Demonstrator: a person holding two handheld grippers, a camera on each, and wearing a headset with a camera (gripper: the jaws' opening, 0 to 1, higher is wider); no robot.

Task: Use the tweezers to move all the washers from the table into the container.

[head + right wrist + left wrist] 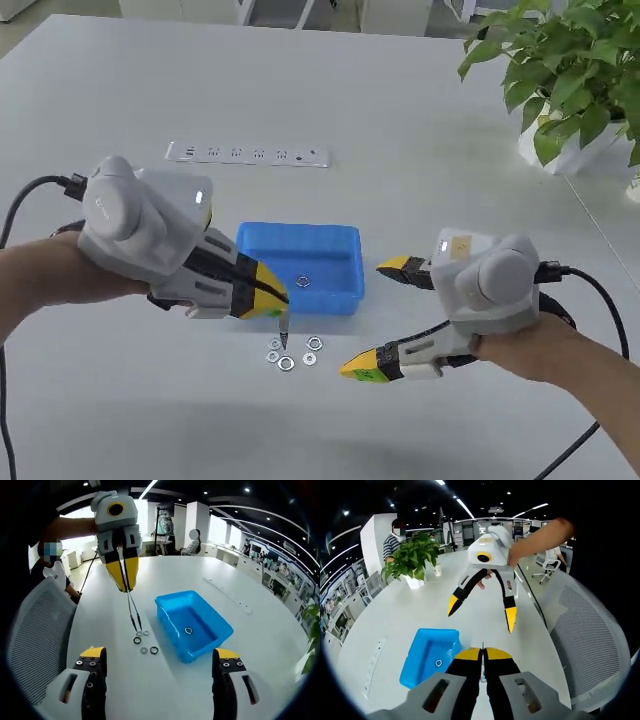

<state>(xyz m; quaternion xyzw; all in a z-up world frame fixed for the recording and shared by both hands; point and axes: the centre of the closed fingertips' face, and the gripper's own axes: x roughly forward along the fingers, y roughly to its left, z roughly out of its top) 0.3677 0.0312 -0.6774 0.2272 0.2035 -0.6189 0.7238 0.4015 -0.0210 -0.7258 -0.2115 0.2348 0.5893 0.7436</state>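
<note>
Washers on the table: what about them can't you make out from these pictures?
- Exact count: the washers are tiny in the head view, and the tweezers tips overlap some in the right gripper view.
- Whether the tips pinch one: too small to tell in either.
- Left gripper view: the left claw, shut on the tweezers, blocks the table washers.

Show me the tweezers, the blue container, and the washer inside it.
tweezers (131,610), right gripper view, one thin arm
blue container (335,303), head view, front wall
washer (186,630), right gripper view, its metal ring
</note>
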